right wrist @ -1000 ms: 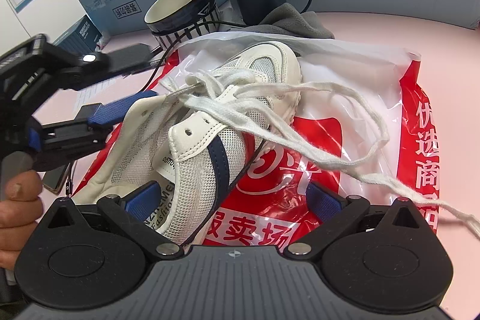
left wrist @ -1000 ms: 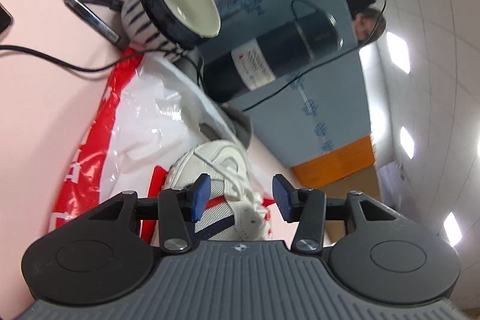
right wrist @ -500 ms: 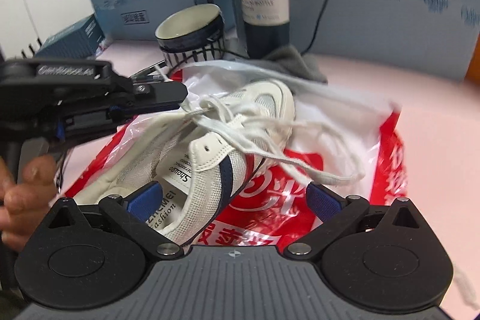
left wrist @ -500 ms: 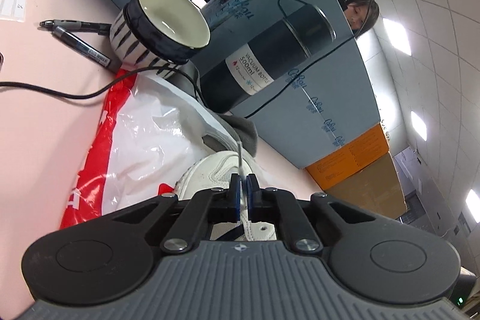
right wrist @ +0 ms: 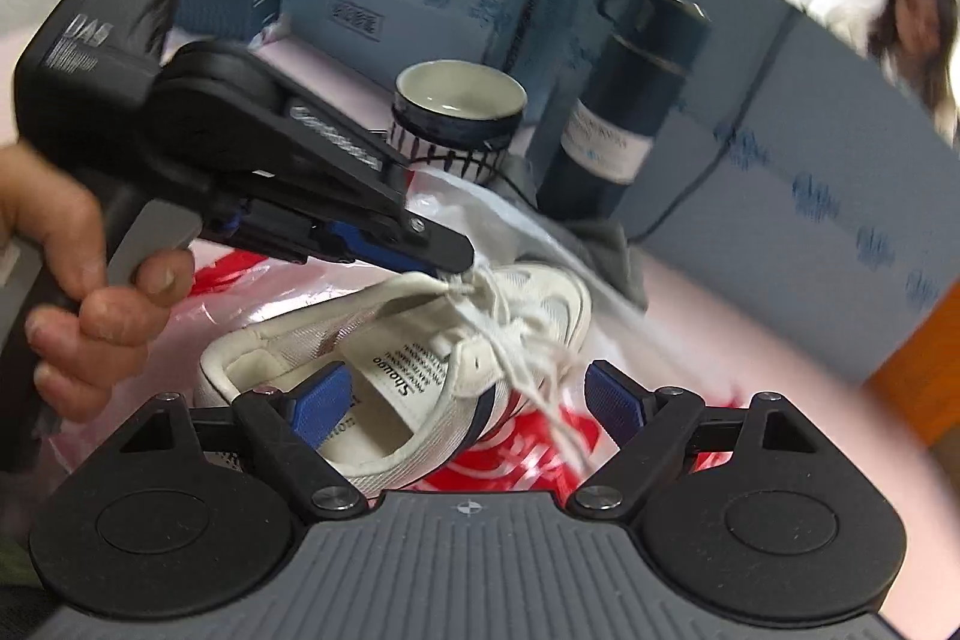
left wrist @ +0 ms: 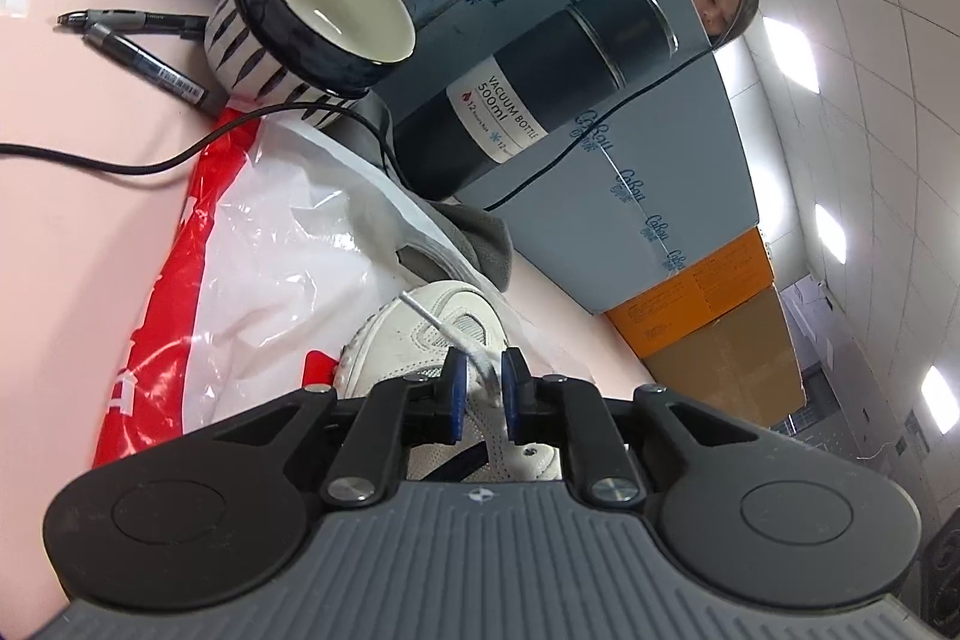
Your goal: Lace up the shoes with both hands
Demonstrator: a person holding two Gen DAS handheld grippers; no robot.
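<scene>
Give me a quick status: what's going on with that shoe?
Left gripper shut on lace. Right gripper closing, nothing gripped. Shoe lies on plastic bag. Nothing blocking.

My black left gripper with blue pads (left wrist: 480, 391) is clamped tight, opening slightly; my black right gripper with blue pads (right wrist: 465, 397) stands wide, jaws closing; bare hand (right wrist: 78, 292) grips left handle.

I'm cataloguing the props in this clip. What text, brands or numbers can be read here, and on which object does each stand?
"VACUUM BOTTLE 500ml": white label on the dark flask.
"Cabou", repeated: blue box behind the flask; the spelling is uncertain.
"Shouuo", roughly: tongue label inside the white shoe; the smaller lines are blurred.
"DAS": body of the left gripper, partly blurred.
Red plastic bag: white characters, cut off, unreadable.
Pen: barcode too small to read.
</scene>
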